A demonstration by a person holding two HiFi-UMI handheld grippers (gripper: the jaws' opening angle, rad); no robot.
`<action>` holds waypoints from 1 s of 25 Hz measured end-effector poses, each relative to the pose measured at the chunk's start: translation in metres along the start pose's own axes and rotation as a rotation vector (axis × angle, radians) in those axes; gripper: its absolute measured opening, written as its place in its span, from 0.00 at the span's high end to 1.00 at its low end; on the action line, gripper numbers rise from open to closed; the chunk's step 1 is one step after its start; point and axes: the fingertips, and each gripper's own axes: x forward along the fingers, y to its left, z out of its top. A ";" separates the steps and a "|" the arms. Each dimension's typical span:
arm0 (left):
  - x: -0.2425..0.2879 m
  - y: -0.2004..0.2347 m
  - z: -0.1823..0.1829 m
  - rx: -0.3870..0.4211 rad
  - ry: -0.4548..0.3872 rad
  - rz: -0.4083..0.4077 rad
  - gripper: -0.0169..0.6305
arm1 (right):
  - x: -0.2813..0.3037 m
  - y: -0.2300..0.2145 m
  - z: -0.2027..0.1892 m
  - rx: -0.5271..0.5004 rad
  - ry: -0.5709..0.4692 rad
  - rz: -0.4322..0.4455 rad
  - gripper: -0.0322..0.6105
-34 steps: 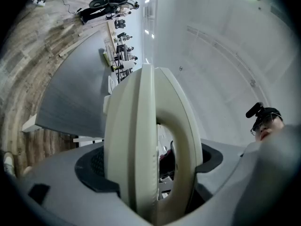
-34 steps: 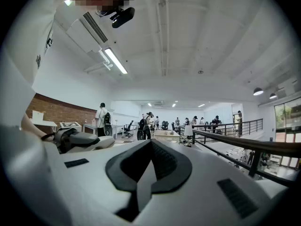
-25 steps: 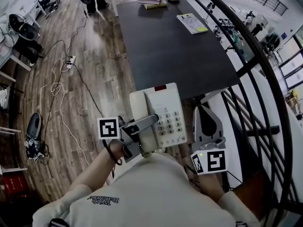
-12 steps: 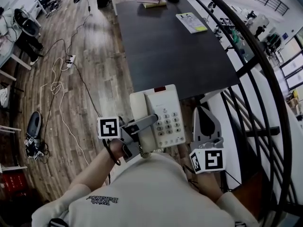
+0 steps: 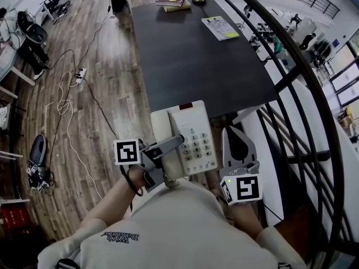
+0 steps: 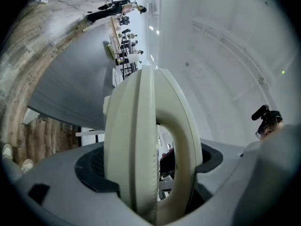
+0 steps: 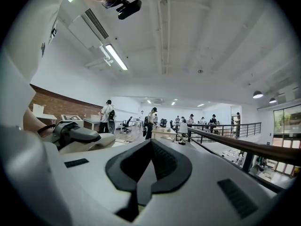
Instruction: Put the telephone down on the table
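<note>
While the left gripper [image 5: 167, 147] clamps its two jaws on the handset side of the cream push-button telephone [image 5: 193, 142], the telephone hangs in the air close to the person's chest and is not yet set down. In the head view its far end, with a small red window, overlaps the near edge of the dark table [image 5: 190, 55]. The left gripper view shows the curved cream handset [image 6: 146, 145] pinched between the jaws. The right gripper [image 5: 235, 138] sits just beside the telephone on its right, apart from it, with its jaws pressed together on nothing. At the table's far end lie stacked books [image 5: 170, 1], and a leaflet [image 5: 220, 28] lies nearer the black railing [image 5: 303, 66]. Cables [image 5: 67, 100] trail over the wooden floor on the left.
</note>
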 end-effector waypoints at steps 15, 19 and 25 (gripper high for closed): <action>0.056 0.004 -0.004 0.009 0.022 -0.036 0.26 | -0.007 -0.049 -0.012 -0.017 -0.026 -0.048 0.95; 0.064 0.011 0.008 0.005 0.025 -0.031 0.26 | 0.006 -0.060 -0.017 -0.010 -0.025 -0.073 0.95; 0.086 0.024 0.031 0.004 0.043 -0.024 0.26 | 0.034 -0.082 -0.023 -0.007 -0.008 -0.074 0.95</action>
